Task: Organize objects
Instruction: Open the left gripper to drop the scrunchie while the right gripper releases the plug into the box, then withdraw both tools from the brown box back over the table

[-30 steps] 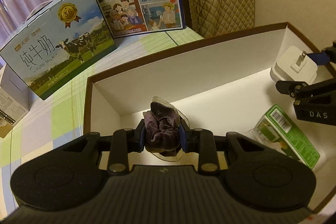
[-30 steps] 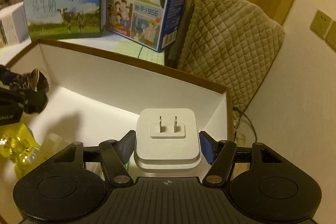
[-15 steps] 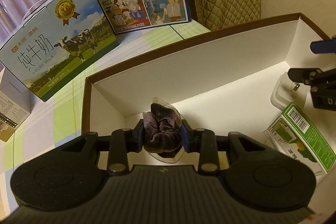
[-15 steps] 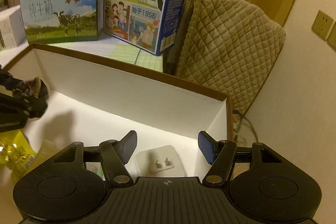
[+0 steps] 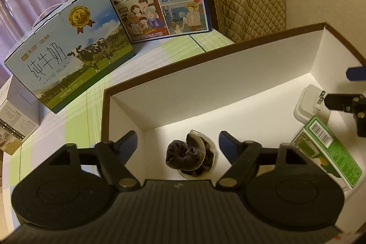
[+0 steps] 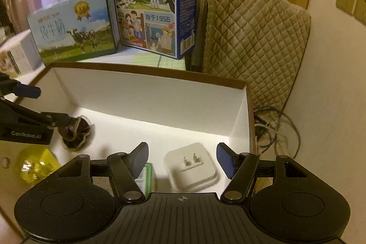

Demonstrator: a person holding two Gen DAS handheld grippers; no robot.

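Scrunchie (image 5: 191, 156) lay on the box (image 5: 228, 74) floor between your left gripper's (image 5: 178, 143) spread fingers, let go and untouched. Your right gripper (image 6: 183, 158) hung equally wide above the charger (image 6: 192, 165), which sat prongs-up near the right wall, free of both pads. A green carton (image 5: 327, 150) and a yellow bulb (image 6: 34, 166) also lay inside. Four items looked stowed; beyond the box, only milk cartons (image 5: 68, 49) remained on the table, probably not yours to move.
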